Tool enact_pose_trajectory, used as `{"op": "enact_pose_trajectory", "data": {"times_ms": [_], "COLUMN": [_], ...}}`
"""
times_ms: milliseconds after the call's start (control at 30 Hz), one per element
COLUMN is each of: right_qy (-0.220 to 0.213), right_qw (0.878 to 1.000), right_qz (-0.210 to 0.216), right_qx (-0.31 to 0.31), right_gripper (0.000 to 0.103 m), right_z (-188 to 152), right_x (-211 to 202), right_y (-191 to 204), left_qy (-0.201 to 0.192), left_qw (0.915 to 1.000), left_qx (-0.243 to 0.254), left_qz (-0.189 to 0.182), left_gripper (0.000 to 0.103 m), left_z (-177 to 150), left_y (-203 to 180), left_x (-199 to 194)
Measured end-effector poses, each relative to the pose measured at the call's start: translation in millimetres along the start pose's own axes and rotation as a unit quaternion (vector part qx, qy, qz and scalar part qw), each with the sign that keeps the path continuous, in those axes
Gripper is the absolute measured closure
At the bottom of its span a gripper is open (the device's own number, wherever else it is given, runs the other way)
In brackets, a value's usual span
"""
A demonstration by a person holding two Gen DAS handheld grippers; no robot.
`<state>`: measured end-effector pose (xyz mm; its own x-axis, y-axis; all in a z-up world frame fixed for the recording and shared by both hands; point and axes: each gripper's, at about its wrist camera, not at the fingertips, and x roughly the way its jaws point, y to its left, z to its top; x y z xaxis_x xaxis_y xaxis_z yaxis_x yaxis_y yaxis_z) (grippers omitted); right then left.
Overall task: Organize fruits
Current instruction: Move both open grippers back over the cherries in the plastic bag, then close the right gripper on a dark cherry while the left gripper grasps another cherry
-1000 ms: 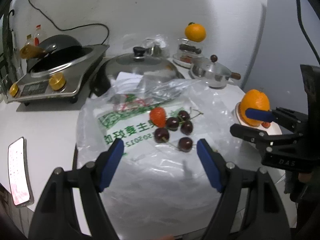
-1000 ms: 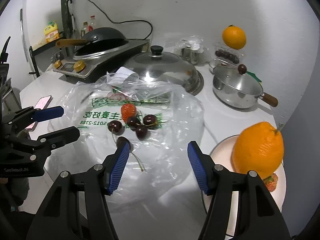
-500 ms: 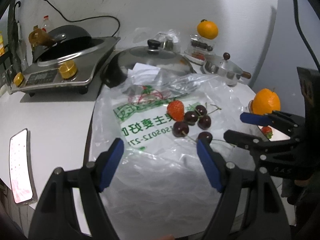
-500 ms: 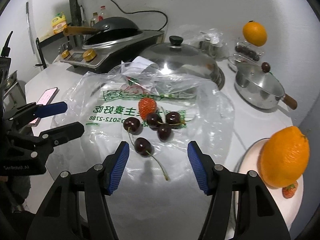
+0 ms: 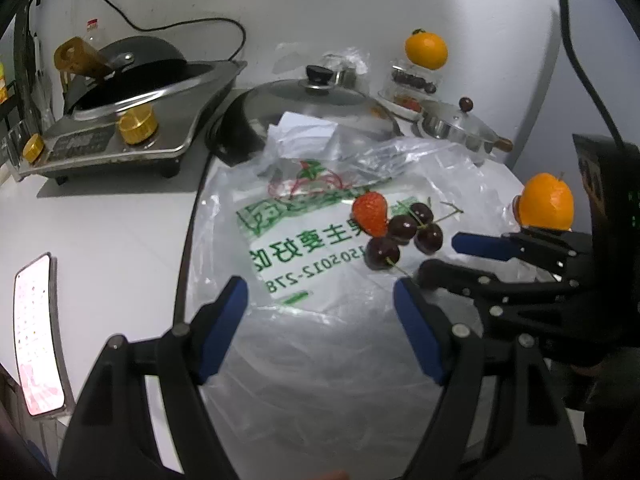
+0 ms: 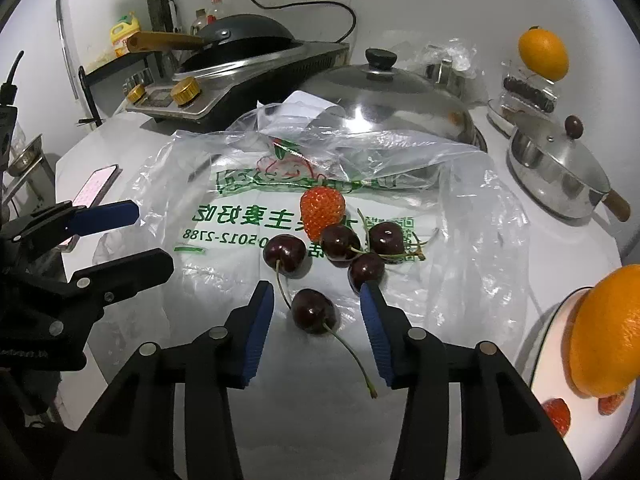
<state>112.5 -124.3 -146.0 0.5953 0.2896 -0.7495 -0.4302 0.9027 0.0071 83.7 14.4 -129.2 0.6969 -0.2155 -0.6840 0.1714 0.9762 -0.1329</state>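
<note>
Closing your right gripper (image 6: 317, 304) around one loose cherry (image 6: 313, 311) on the plastic bag (image 6: 248, 224).

Your right jaws have just been narrowing, and the cherry lies between them, but the blue pads do not press it. Four more cherries (image 6: 340, 242) and a strawberry (image 6: 322, 212) sit just beyond it, close together on the bag. Your left gripper (image 5: 320, 300) hovers over the same bag with jaws wide and nothing between them. At the right, an orange (image 6: 604, 332) stands on a white plate (image 6: 544, 344) on the tabletop (image 5: 104, 220), with small strawberries beside it.
</note>
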Motion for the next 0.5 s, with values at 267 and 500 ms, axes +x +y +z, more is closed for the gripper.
{"op": "enact_pose_trajectory", "data": {"times_ms": [267,500], "right_qy": [0.016,0.023], "right_qw": [1.0,0.999], "right_qz": [0.022,0.039], "right_qx": [0.005,0.015], "right_gripper": [0.066,0.069], "right_z": [-1.0,-5.5], "right_x": [11.0,13.1], "right_y": [-3.6,-6.3], "left_qy": [0.005,0.008], "left_qw": [1.0,1.0], "left_qx": [-0.002,0.002], "left_qz": [-0.001,0.002], "left_gripper": [0.026,0.026], "left_z": [-1.0,-0.5], "left_y": [1.3,-1.0], "left_x": [4.9,5.5]}}
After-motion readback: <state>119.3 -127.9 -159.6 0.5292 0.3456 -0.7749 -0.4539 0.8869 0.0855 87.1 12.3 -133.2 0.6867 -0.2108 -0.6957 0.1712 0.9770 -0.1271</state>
